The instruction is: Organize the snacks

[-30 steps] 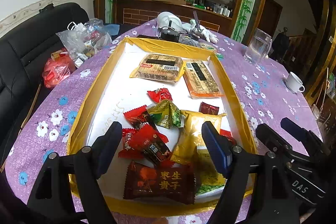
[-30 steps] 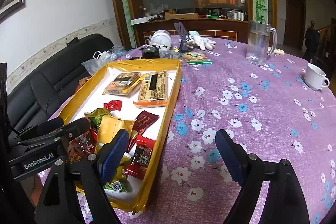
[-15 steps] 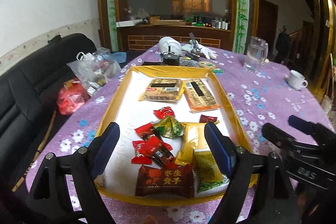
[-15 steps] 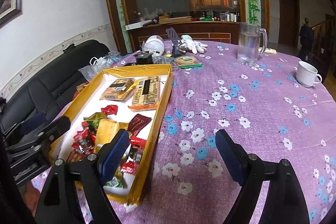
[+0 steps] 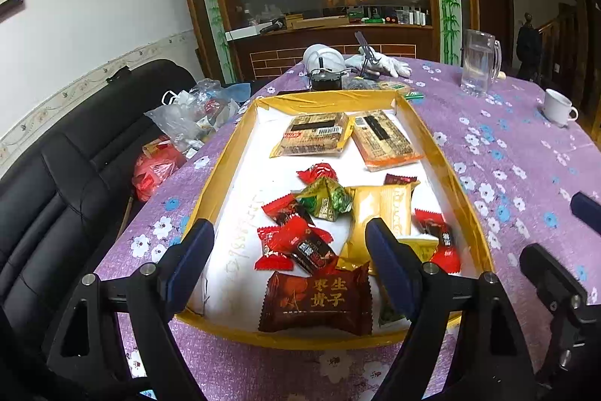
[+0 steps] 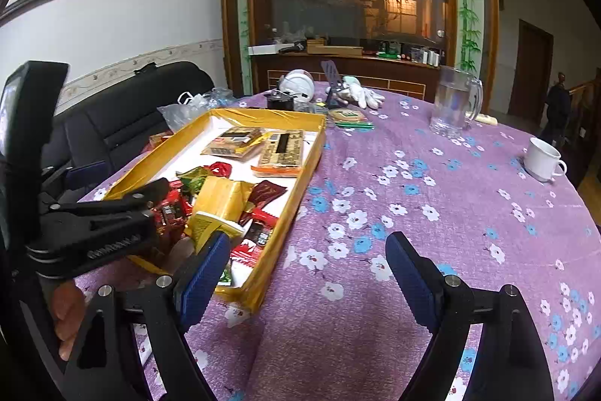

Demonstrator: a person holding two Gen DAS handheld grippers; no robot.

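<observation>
1. Left gripper [image 5: 289, 252] hangs above the near end of the tray [image 5: 221, 175], jaws spread wide, nothing between them. Over the last second it has pulled back and up from the snack pile; the tray now sits lower and whole in its view.
2. Right gripper [image 6: 304, 273] hovers over bare tablecloth [image 6: 432, 213] just right of the tray, jaws spread, empty. It too has risen since a second ago; more of the table shows.
3. Snacks all lie inside the tray. Far end: two flat brown packs [image 5: 313, 134] side by side. Middle to near end: loose heap of red candies [image 5: 296, 243], a green wrap [image 5: 325, 200], a gold pouch [image 5: 379, 213], and the big brown pack [image 5: 319, 299] nearest the front rim.
4. No snack has shifted across the three moments; only the grippers moved.
5. Reading: both tools retreated without a catch. Either a pause to pick a target or a reset. Sorting looks barely started; the heap is mixed.
6. Likely next target for the left: brown pack, directly under and between its jaws.
7. Risk: wrappers overlap, so a pinch may drag neighbours.
8. Off-tray clutter: glass mug [image 6: 454, 108], white cup [image 6: 541, 158], well apart.
</observation>
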